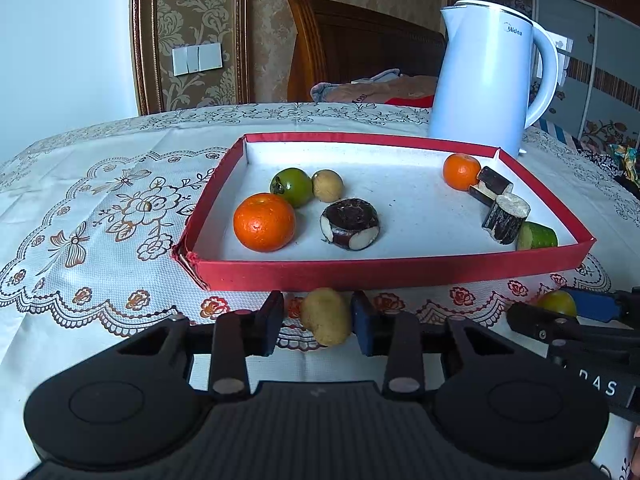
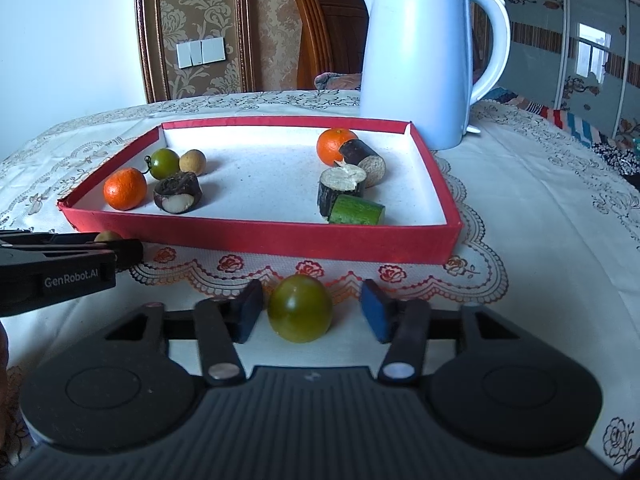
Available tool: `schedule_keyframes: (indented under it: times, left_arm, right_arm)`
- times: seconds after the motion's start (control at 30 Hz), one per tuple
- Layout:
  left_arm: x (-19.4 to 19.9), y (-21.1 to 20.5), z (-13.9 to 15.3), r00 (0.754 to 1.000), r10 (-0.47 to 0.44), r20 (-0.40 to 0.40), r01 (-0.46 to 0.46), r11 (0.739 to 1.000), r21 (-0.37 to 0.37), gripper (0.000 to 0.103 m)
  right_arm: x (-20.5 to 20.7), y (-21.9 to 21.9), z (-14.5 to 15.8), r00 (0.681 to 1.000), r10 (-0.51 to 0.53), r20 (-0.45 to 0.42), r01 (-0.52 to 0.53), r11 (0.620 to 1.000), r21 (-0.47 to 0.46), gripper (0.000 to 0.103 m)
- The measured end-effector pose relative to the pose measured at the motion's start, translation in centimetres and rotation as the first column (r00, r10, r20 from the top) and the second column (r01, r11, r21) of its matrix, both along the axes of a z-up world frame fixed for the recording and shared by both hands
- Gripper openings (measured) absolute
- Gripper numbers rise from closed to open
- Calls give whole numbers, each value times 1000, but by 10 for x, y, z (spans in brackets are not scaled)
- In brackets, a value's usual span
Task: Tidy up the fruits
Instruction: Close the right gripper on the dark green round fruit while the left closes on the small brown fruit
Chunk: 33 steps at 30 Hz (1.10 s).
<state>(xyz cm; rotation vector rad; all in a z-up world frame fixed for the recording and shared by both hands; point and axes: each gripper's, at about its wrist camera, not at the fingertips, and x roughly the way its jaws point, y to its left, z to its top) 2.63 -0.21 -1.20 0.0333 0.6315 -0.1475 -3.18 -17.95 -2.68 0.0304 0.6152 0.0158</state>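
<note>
A tan longan point(image 1: 326, 316) lies on the tablecloth in front of the red tray point(image 1: 360, 272). My left gripper point(image 1: 320, 322) stands around it; the right pad touches it and a small gap shows at the left pad. My right gripper point(image 2: 312, 314) is open around a green tomato point(image 2: 300, 308) on the cloth, with a gap on its right side. In the tray's left part lie an orange point(image 1: 264, 222), a green tomato point(image 1: 292, 186), a longan point(image 1: 328, 185) and a dark cut piece point(image 1: 350, 222). At its right lie a small orange point(image 1: 461, 171), dark stem pieces point(image 1: 506, 218) and a cucumber piece point(image 1: 538, 235).
A white kettle point(image 1: 488, 76) stands just behind the tray's far right corner. A wooden chair point(image 1: 340, 40) is beyond the table's far edge. The patterned tablecloth point(image 1: 100, 220) stretches out to the left of the tray. The two grippers sit side by side before the tray's front rim.
</note>
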Motion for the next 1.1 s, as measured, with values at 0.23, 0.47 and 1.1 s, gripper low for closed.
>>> schedule_keyframes:
  times: [0.23,0.47,1.1]
  left_arm:
    - [0,-1,0,1000,-3,-1,3,1000,7,34]
    - [0,0,0,1000,-3,-2,3,1000,4,34]
    - [0,-1,-1,1000,-5,-1,5,1000,8,34]
  right_arm:
    - [-1,1,0,1000,17,7,-17,1000,2,35]
    - [-8,2,4,999,24,42,-24,1000,-13,83]
    - [-4,-6,2,1000,27,-2,-27,1000,-4,41]
